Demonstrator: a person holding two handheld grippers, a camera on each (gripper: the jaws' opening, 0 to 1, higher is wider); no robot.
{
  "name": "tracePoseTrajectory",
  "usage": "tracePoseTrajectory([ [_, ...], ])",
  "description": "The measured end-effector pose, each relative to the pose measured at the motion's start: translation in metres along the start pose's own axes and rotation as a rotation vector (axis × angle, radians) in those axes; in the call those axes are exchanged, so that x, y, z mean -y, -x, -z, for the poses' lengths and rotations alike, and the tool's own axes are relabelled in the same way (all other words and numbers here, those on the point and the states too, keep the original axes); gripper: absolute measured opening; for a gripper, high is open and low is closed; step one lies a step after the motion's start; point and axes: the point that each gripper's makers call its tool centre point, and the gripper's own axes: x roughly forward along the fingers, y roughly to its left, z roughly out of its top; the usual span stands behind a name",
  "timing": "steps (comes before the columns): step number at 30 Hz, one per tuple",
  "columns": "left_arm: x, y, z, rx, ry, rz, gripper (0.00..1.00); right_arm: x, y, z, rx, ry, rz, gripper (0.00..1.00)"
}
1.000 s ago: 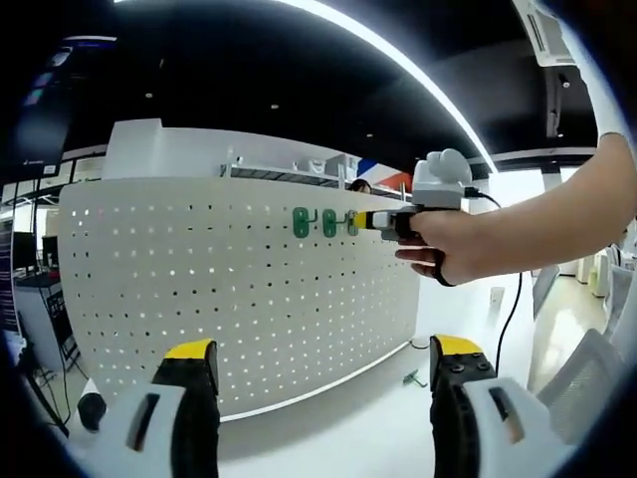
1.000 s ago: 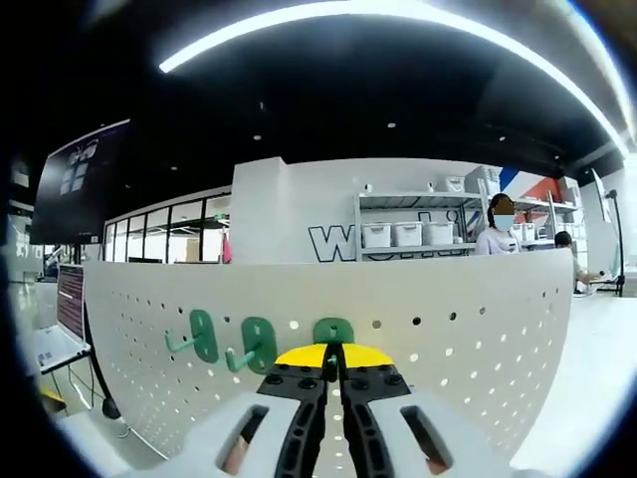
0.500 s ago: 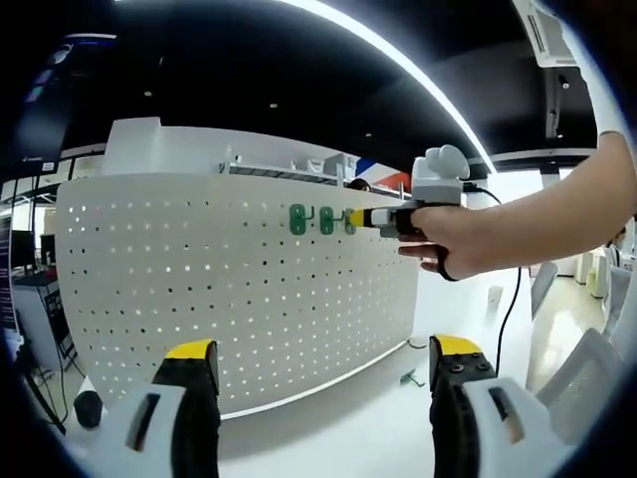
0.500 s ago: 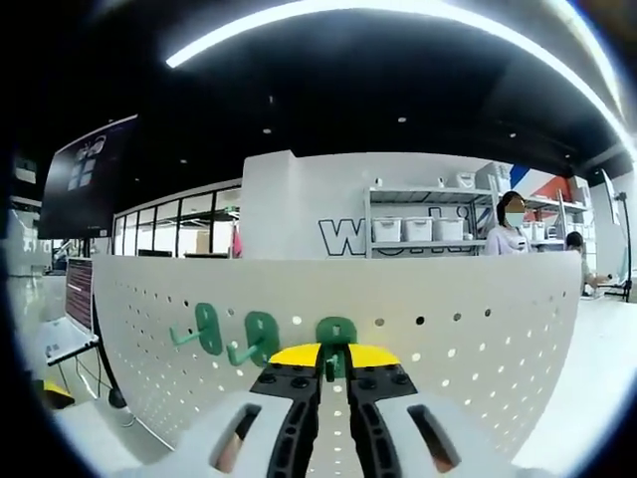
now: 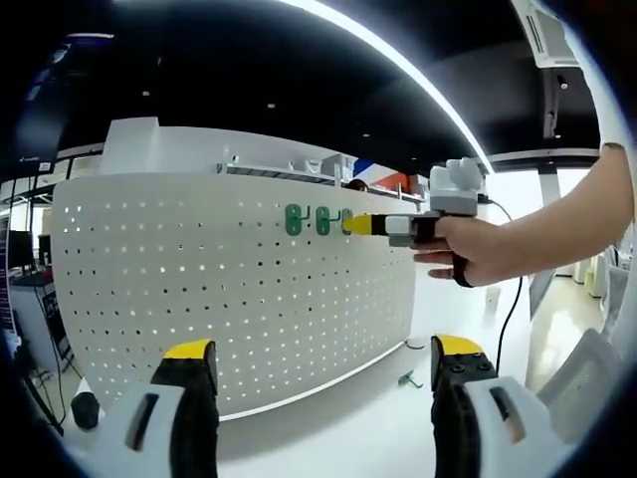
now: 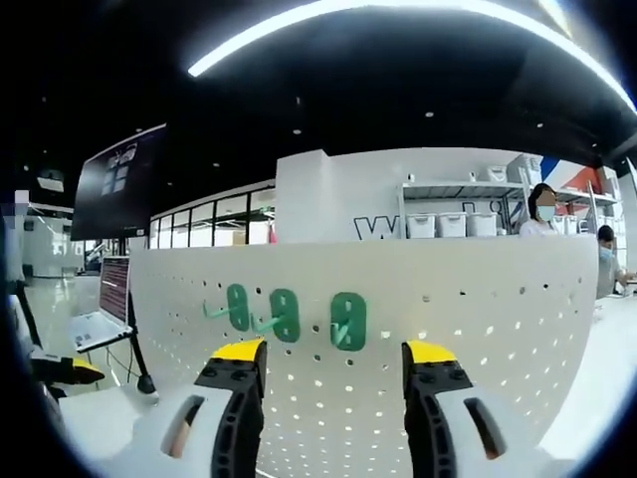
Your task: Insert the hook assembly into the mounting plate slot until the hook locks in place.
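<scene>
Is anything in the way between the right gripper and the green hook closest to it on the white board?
Nothing visible is in the way. In the right gripper view, the right gripper is open, and the nearest green hook sits on the white pegboard straight ahead between its jaws, with open air between them.

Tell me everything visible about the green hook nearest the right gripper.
The green hook is an oval plastic-looking plate flat against the white pegboard, with a short prong angling out to its lower left. It is rightmost of three in a row near the board's top. The right gripper is open, jaws apart and not touching it.
</scene>
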Motion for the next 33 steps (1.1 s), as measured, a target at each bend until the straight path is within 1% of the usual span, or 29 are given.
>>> tracePoseTrajectory([
  [2,0.0,0.0,0.001,-0.002,0.0,0.001,0.92,-0.003,0.003,0.003,-0.003,0.004,-0.019,0.67],
  [5,0.001,0.0,0.001,-0.004,-0.001,0.002,0.92,-0.009,0.006,0.009,-0.019,-0.003,-0.044,0.73],
  [10,0.001,-0.001,0.001,-0.004,-0.001,0.007,0.91,-0.011,0.009,0.01,-0.02,-0.008,-0.048,0.72],
  [14,0.002,-0.002,0.001,-0.006,-0.001,0.013,0.91,-0.014,0.016,0.01,-0.011,-0.018,-0.071,0.71],
  [15,0.002,-0.002,0.0,-0.006,-0.001,0.014,0.91,-0.016,0.02,0.008,0.005,-0.036,-0.095,0.7],
  [16,0.002,-0.003,0.0,-0.006,-0.001,0.015,0.91,-0.017,0.022,0.009,0.007,-0.038,-0.1,0.7],
  [18,0.002,-0.004,0.0,-0.006,-0.002,0.02,0.91,-0.022,0.031,0.008,0.027,-0.052,-0.142,0.69],
  [19,0.002,-0.004,0.001,-0.007,-0.004,0.021,0.91,-0.023,0.036,0.012,0.02,-0.056,-0.154,0.69],
  [21,0.003,-0.005,0.001,-0.009,-0.002,0.025,0.91,-0.028,0.045,0.011,0.049,-0.071,-0.191,0.69],
  [22,0.004,-0.006,0.001,-0.008,0.0,0.03,0.91,-0.034,0.052,0.011,0.064,-0.097,-0.224,0.69],
  [23,0.005,-0.006,0.001,-0.007,-0.002,0.034,0.91,-0.036,0.059,0.013,0.069,-0.109,-0.233,0.69],
  [24,0.006,-0.007,0.001,-0.007,-0.001,0.039,0.91,-0.036,0.063,0.015,0.069,-0.106,-0.233,0.7],
  [26,0.007,-0.007,0.002,-0.009,-0.004,0.044,0.91,-0.038,0.069,0.018,0.075,-0.129,-0.248,0.7],
  [28,0.009,-0.008,0.003,-0.013,-0.006,0.05,0.91,-0.038,0.073,0.024,0.061,-0.137,-0.248,0.7],
  [33,0.011,-0.01,0.003,-0.015,-0.005,0.061,0.91,-0.038,0.083,0.025,0.064,-0.138,-0.249,0.68],
])
